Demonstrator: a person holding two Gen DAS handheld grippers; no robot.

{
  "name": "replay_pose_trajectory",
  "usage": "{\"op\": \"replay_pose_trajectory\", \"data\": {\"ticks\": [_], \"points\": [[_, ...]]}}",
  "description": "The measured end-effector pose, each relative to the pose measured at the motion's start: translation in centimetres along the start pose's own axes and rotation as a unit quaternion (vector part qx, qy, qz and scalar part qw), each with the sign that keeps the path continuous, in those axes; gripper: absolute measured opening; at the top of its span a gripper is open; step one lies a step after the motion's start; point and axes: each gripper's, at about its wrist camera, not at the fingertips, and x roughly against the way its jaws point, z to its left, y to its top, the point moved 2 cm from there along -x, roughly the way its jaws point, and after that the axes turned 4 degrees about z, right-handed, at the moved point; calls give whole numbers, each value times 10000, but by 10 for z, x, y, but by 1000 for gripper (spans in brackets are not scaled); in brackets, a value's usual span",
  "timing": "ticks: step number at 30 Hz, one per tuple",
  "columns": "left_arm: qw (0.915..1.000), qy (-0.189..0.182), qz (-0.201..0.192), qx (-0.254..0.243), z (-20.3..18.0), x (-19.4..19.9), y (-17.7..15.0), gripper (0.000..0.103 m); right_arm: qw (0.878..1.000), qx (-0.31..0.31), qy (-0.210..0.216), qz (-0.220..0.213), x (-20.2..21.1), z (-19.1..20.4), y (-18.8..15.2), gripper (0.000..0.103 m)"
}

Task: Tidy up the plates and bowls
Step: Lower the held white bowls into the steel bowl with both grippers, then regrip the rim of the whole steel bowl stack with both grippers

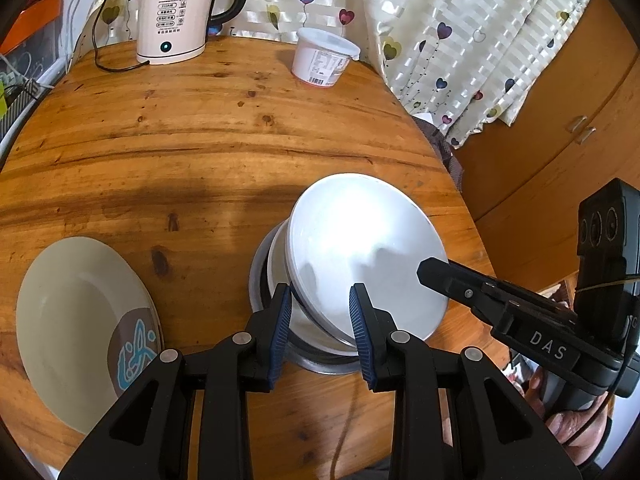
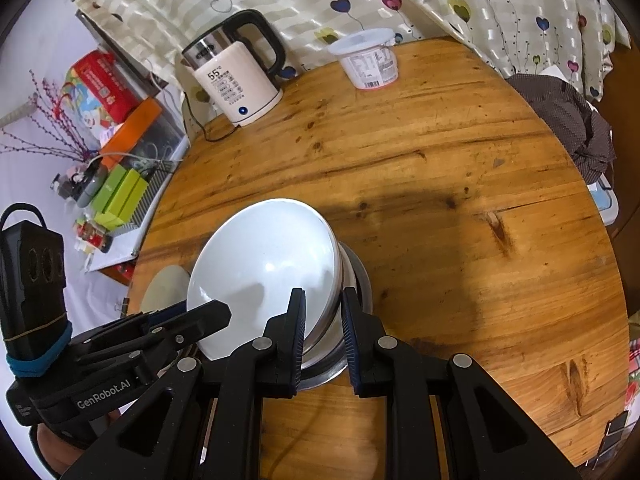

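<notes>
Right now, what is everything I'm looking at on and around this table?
White bowl: one, tilted, resting in the stack near the table's front edge.
Steel bowl: one, silver, at the bottom of that stack.
Cream plate: one, blue motif, front left.
Kettle: one, white and black, display reads 55, back left.
Plastic tub: one, white, lidded, at the back.
Table: one, round, orange wood.
Curtain: cream, heart print, behind.
Left tongs: black, blue pads, at the bowl's rim.
Right tongs: black, straddling the rim.
</notes>
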Motion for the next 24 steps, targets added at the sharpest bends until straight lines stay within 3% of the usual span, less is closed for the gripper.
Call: {"op": "replay_pose_trajectory", "data": {"ticks": [24], "points": [[9985,447,-113,-287,-6,-8,-3,31,9999,106,-46,110,-10,0,-1,18]]}}
